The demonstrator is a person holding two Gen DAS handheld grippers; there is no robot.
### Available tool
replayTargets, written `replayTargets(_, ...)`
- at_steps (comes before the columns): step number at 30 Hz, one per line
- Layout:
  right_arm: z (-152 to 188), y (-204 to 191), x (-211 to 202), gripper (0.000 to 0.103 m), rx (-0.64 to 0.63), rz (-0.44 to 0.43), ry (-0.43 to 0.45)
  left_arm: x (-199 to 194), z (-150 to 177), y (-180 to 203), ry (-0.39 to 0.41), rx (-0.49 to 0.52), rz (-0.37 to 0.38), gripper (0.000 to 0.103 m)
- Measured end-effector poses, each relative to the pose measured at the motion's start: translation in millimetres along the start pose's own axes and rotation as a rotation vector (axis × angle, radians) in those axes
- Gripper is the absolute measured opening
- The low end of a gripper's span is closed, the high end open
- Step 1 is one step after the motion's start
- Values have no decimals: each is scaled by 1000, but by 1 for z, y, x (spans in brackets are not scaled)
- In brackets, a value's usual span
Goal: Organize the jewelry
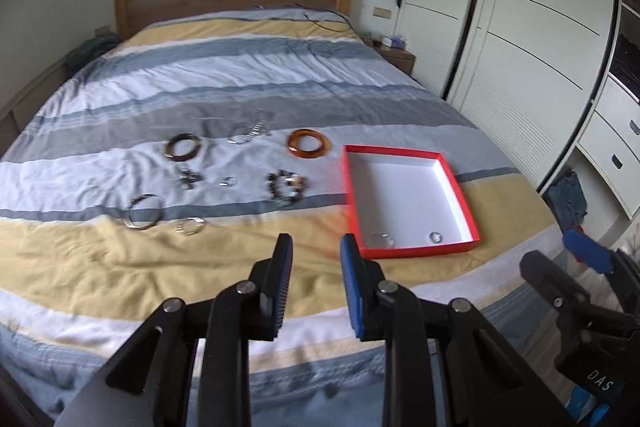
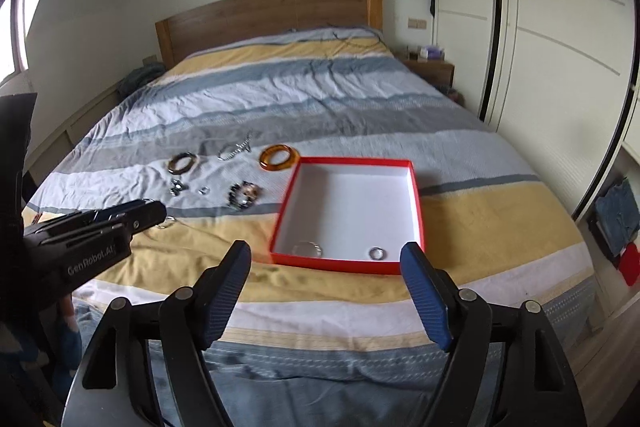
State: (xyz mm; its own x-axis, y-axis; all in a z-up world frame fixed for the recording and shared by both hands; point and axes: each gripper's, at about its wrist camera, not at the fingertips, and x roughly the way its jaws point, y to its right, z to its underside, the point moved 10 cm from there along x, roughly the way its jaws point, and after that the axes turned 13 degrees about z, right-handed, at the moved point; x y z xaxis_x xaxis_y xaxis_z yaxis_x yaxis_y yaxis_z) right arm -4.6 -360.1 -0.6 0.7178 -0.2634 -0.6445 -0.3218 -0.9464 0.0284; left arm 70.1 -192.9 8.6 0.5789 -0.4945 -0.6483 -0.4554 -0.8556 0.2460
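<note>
Jewelry pieces lie on the striped bedspread [image 1: 200,267] at ten o'clock of the red cardboard tray [image 1: 474,223]; left gripper [image 1: 316,247] narrow, right gripper [image 2: 326,255] wide, both empty. Soft folds could swallow small rings during pinching.

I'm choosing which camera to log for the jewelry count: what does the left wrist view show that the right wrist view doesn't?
Only the left wrist view shows the silver bangle lying whole on the bedspread; in the right wrist view the left gripper's body covers that spot.

Only the right wrist view shows the window at its left edge.

Both share the red box holding a clear bangle and a small ring, the amber bangle, the dark bangle and the beaded bracelet.
</note>
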Motion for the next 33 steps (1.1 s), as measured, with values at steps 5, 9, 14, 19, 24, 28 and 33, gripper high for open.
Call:
replayTargets(5, 4, -36, -50, 83, -57, 23, 61, -61, 16, -34, 69, -37, -64, 24)
replayTargets(9, 8, -60, -85, 84, -110, 2, 109, -101, 29, -55, 117, -60, -103, 24)
replayTargets(14, 12, -86, -120, 85, -175, -6, 170, -138, 43, -75, 176, -73, -151, 24)
replayTargets(19, 14, -106, -150, 85, -229, -15, 230, -165, 50, -91, 214, -103, -187, 24)
replayTargets(24, 16, -119, -167, 86, -283, -16, 265, -174, 58, -102, 205, -123, -200, 24)
replayTargets(28, 15, -128, -172, 93, -311, -32, 276, -171, 61, -110, 197, -134, -200, 24)
replayTargets(33, 15, -138, -165, 93, -312, -72, 265, -156, 68, -127, 160, -159, -212, 25)
